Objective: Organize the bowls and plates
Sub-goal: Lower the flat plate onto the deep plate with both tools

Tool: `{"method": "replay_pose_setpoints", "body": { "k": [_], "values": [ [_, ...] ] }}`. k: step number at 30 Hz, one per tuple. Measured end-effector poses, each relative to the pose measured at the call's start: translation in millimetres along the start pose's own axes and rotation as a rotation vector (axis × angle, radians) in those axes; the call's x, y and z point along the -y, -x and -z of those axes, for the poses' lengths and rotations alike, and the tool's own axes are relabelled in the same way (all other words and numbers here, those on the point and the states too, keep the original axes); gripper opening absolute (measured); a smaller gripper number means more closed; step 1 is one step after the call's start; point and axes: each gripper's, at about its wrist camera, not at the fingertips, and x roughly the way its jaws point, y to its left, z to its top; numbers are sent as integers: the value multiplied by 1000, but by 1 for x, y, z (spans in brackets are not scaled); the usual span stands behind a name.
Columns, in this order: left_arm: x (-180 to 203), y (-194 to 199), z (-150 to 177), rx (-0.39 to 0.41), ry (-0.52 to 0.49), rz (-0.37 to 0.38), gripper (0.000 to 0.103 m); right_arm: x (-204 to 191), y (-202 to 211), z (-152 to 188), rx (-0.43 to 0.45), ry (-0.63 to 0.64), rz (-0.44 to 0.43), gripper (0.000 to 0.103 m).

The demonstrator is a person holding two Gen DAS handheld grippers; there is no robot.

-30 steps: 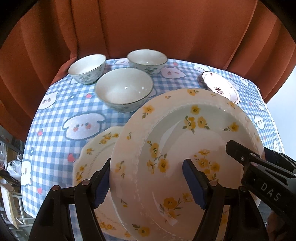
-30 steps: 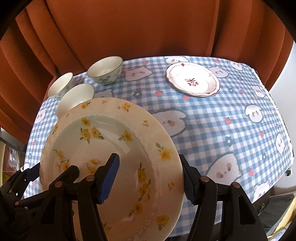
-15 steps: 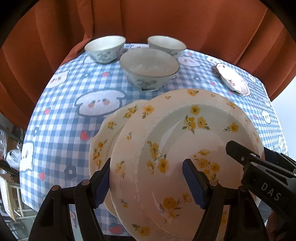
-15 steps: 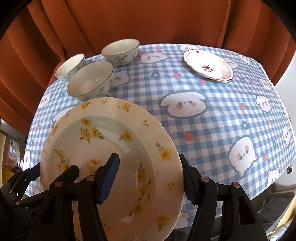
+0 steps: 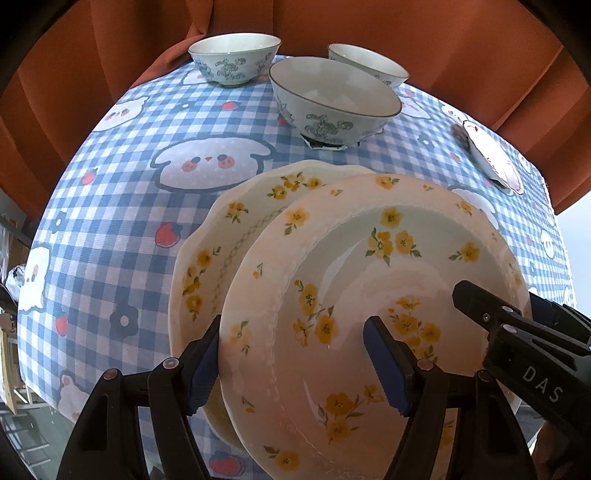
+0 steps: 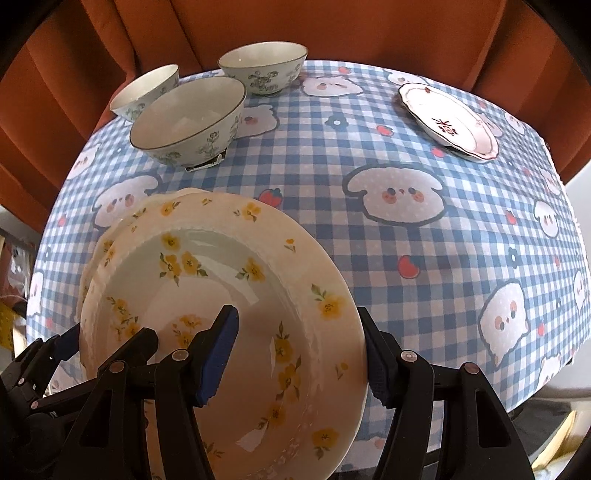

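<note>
Rust-orange curtains (image 5: 369, 22) back a surface (image 6: 369, 155) under blue-checked cloth. Yellow-flowered plate (image 5: 369, 295) sits tilted at 6 o'clock, over a second flowered plate (image 5: 207, 258) lying on the cloth. Left hand-held gripper (image 5: 295, 358) clamps its left rim, one pad under the edge, one inside the well. Right hand-held gripper (image 6: 299, 354) clamps the opposite rim likewise. Large bowl (image 6: 188, 122) stands at 11 o'clock in the right wrist view, with two smaller bowls (image 6: 147, 90) (image 6: 264, 68) just behind. Small red-marked plate (image 6: 448, 120) lies at 2 o'clock, well apart.
</note>
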Motion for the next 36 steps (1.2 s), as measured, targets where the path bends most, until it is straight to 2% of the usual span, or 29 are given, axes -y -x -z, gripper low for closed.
{"method": "replay_pose_setpoints", "body": {
  "k": [9,18,23,26,30,33,34,35,36],
  "values": [
    [1,-11,-4,-16,32,-15,75,1,-12,-10,-23,41,0,66],
    [9,-17,-9,-4,24,-83,77,4,-22,-16,-41,44,-22,66],
    [16,-18,-11,2,-12,-160,78,0,-24,-14,-28,68,-22,66],
    [17,-19,-14,-6,-16,-176,79,3,-24,-13,-25,40,-37,66],
    [23,-19,-13,3,-72,-215,79,5,-14,-9,-4,32,-25,66],
    [22,-19,-14,-2,-81,-207,78,13,-3,-4,26,-9,-5,66],
    [21,-18,-14,-4,-78,-200,78,17,0,-3,35,-24,0,64],
    [20,-16,-13,-1,-76,-193,78,19,2,-2,39,-33,3,51],
    [19,-14,-14,4,-75,-183,78,21,3,-2,38,-39,6,44]
  ]
}}
